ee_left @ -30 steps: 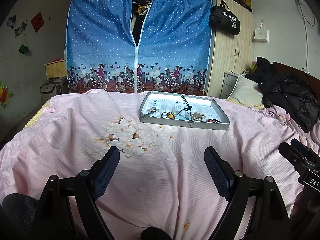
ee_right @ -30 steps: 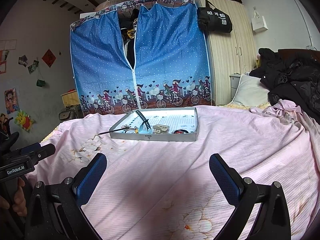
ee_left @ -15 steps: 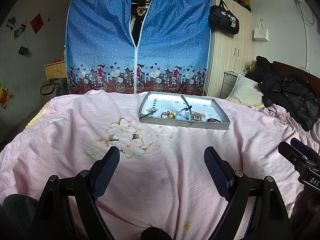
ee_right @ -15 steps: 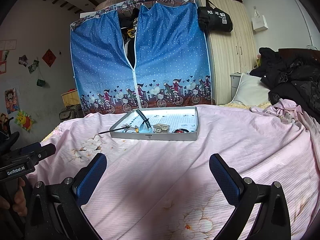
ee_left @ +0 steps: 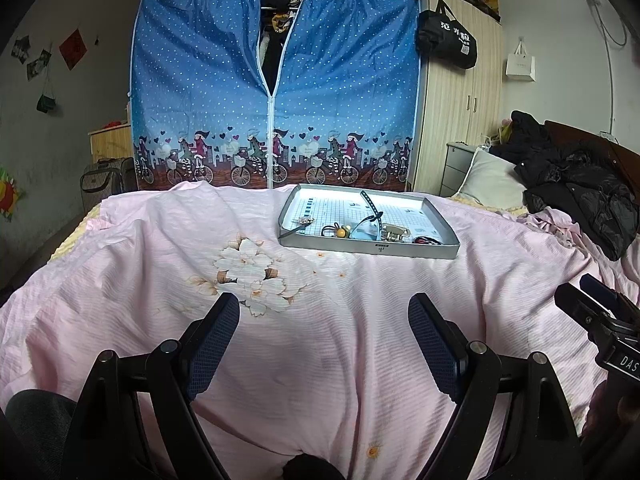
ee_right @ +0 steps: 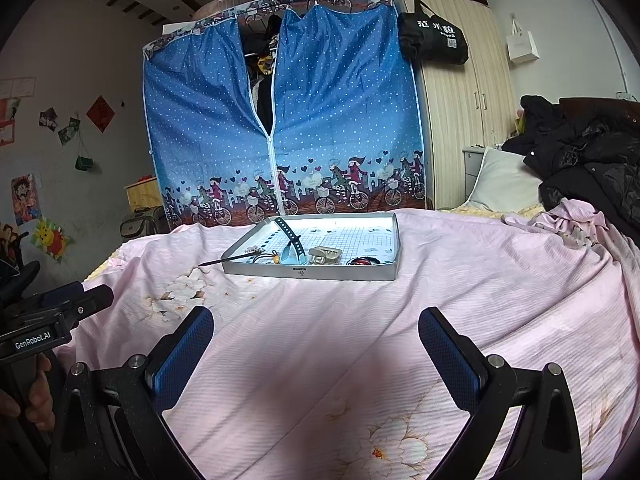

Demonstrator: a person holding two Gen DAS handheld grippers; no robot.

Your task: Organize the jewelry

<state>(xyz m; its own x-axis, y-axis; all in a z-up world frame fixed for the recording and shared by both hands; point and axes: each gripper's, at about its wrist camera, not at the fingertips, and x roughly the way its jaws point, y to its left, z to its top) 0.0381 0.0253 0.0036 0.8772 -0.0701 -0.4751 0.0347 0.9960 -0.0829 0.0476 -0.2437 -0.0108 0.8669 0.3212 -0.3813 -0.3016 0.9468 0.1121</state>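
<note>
We hold our left tongs (ee_left: 324,336) low over the pink bedspread (ee_left: 328,360), the two blue-padded fingers spread wide with nothing between them, and our right tongs (ee_right: 316,348) hang the same way, wide apart and empty above the same cloth. Well ahead of both, on the bed, lies the grey tray (ee_left: 368,249) with its squared-paper floor, and the jewelry is gathered along its near side. In it we see a dark perforated strap (ee_right: 289,233) arching up from a pale blue piece, a gold-coloured clasp (ee_left: 394,233) just right of that, a small amber bead (ee_left: 341,233) on a dark loop to the left, and a red and black item (ee_right: 362,261) near the right end. A thin dark pin (ee_right: 228,259) sticks out over the tray's left corner onto the bedspread. A printed flower (ee_left: 250,270) marks the cloth between the left tongs and the tray. Beyond the bed stands a blue dotted fabric wardrobe (ee_right: 280,128), its zip partly undone, and a heap of black jackets (ee_left: 580,188) lies to the right. The tray's smaller pieces are too fine for us to name.
</note>
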